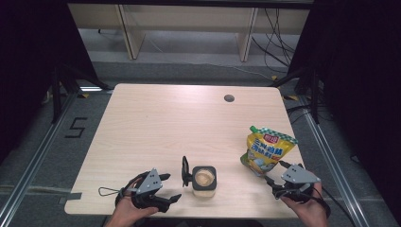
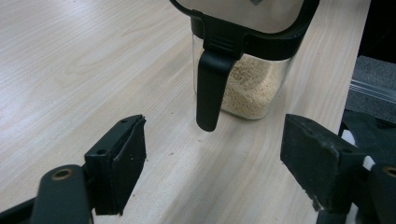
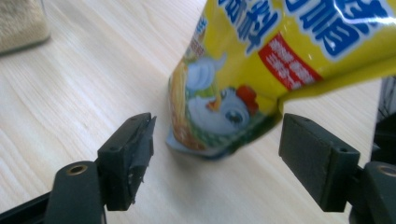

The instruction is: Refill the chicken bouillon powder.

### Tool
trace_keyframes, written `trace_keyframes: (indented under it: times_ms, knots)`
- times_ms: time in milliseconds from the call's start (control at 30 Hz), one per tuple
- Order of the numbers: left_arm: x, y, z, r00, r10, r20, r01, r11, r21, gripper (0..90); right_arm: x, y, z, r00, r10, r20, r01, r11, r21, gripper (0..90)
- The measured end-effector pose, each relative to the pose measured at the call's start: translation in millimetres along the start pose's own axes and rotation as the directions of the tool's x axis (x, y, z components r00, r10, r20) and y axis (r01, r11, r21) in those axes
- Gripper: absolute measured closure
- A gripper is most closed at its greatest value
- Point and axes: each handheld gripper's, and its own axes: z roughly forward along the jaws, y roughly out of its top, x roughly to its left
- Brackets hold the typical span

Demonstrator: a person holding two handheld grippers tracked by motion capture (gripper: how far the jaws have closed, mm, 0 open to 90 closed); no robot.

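Observation:
A clear square jar (image 1: 204, 182) of beige granules, with a black lid rim and its black flap standing open, sits near the table's front edge. In the left gripper view the jar (image 2: 247, 88) stands just beyond my left gripper (image 2: 212, 140), whose jaws are wide apart with nothing between them. From above, my left gripper (image 1: 171, 187) is just left of the jar. A yellow printed pouch (image 1: 267, 150) stands upright at the right. My right gripper (image 1: 275, 171) is open just in front of it. The pouch's base (image 3: 219, 126) sits at the jaw tips, clear of both pads.
The wooden table (image 1: 156, 123) has a round cable hole (image 1: 229, 98) at the back right. Its front edge runs just under both hands. Beyond the table stand pale furniture legs (image 1: 130, 33) and loose cables (image 1: 279, 42) on the floor.

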Motion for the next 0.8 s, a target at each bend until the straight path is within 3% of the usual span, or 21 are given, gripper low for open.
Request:
trace_keyframes:
  times_ms: [100, 367, 433, 467, 500, 567, 667, 733, 800]
  knots:
    - [1.3, 0.4, -0.6, 0.9999, 0.014, -0.007, -0.014, 0.9999, 0.004, 22.2, 2.1, -3.5, -5.7, 0.9997, 0.016, 0.017, -0.016, 1.000, 0.004, 26.9]
    - [0.0, 4.9, -3.5, 1.0000, -0.005, 0.003, 0.005, 0.9998, -0.019, 22.4, 10.9, -11.0, -19.1, 0.9994, 0.021, 0.027, -0.021, 1.000, 0.015, 27.0]
    - [1.2, 7.1, -5.0, 0.9999, 0.010, 0.003, -0.010, 0.9995, -0.031, 22.6, 13.5, -12.3, -20.4, 0.9997, 0.015, 0.017, -0.015, 1.000, 0.014, 27.0]
    - [0.5, 7.6, -5.8, 1.0000, -0.003, 0.002, 0.003, 0.9996, -0.029, 22.8, 15.1, -12.6, -21.2, 0.9998, 0.016, 0.012, -0.017, 1.000, 0.019, 26.9]
    - [1.4, 9.3, -7.1, 0.9999, 0.015, 0.000, -0.015, 0.9994, -0.030, 23.3, 16.4, -12.7, -21.5, 0.9998, 0.016, 0.011, -0.016, 1.000, 0.020, 27.0]
    - [0.3, 11.0, -9.0, 0.9999, -0.011, -0.012, 0.010, 0.9996, -0.027, 23.9, 19.5, -13.2, -22.0, 1.0000, 0.009, 0.000, -0.009, 1.000, 0.022, 27.0]
    - [2.1, 13.1, -9.9, 1.0000, 0.007, -0.005, -0.007, 0.9993, -0.037, 25.9, 24.3, -14.1, -21.7, 0.9999, 0.005, -0.012, -0.005, 1.000, 0.028, 26.9]
    - [0.5, 15.0, -11.2, 0.9999, -0.014, -0.006, 0.014, 0.9996, -0.024, 29.8, 27.0, -14.2, -22.1, 0.9998, 0.005, -0.021, -0.005, 0.999, 0.033, 27.0]
    - [1.4, 17.2, -11.2, 1.0000, 0.008, 0.002, -0.008, 0.9996, -0.026, 33.0, 29.6, -14.1, -22.2, 0.9997, -0.005, -0.023, 0.006, 0.999, 0.033, 27.0]
